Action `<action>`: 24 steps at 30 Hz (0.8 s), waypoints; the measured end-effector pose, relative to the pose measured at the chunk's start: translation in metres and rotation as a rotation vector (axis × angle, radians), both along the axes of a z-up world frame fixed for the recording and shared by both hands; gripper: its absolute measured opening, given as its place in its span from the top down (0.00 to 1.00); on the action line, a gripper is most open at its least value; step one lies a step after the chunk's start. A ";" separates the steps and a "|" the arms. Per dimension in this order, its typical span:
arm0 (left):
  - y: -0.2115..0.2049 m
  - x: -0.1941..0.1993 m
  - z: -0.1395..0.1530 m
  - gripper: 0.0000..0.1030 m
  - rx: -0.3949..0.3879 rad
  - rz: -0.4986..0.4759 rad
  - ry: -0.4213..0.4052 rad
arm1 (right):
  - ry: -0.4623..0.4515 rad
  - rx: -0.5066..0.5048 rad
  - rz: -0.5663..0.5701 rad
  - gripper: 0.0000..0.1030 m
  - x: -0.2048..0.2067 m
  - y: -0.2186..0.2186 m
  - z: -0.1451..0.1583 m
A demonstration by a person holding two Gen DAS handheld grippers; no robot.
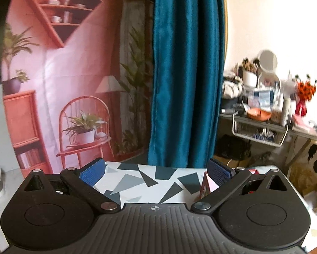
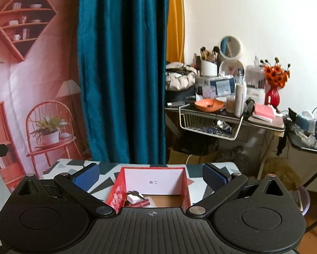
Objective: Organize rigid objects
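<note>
At the bottom of each frame, the left gripper [image 1: 156, 172] and right gripper [image 2: 151, 177] are held wide open and empty, probably for collecting. The red box [image 2: 116, 194] is seen lower centre on the patterned table [image 2: 63, 165], opened upward, its long axis not clearly judged; small items [image 2: 137, 200] are kept inside

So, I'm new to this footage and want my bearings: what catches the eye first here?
The teal curtain hanging behind the patterned table dominates both views. In the right wrist view, the open red box sits on the table between the spread fingers of the right gripper, with small items inside. The left gripper is open too, the box's corner just by its right finger.
</note>
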State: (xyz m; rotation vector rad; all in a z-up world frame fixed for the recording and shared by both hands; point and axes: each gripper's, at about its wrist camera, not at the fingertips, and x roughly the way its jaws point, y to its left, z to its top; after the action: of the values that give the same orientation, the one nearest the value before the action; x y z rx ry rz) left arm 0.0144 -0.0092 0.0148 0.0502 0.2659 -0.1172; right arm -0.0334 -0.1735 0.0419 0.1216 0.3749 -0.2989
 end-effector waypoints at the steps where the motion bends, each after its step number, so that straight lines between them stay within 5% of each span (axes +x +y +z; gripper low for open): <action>1: 0.003 -0.010 0.001 0.00 -0.003 0.002 -0.014 | -0.007 -0.006 0.000 0.00 -0.005 0.005 0.002; 24: 0.006 -0.048 0.009 0.00 0.016 0.086 -0.080 | -0.110 -0.101 0.016 0.00 -0.055 0.033 0.021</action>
State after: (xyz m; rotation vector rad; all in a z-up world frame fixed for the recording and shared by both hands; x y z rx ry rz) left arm -0.0334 -0.0034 0.0238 0.0590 0.1889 -0.0270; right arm -0.0886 -0.1401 0.0632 0.0362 0.2510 -0.2938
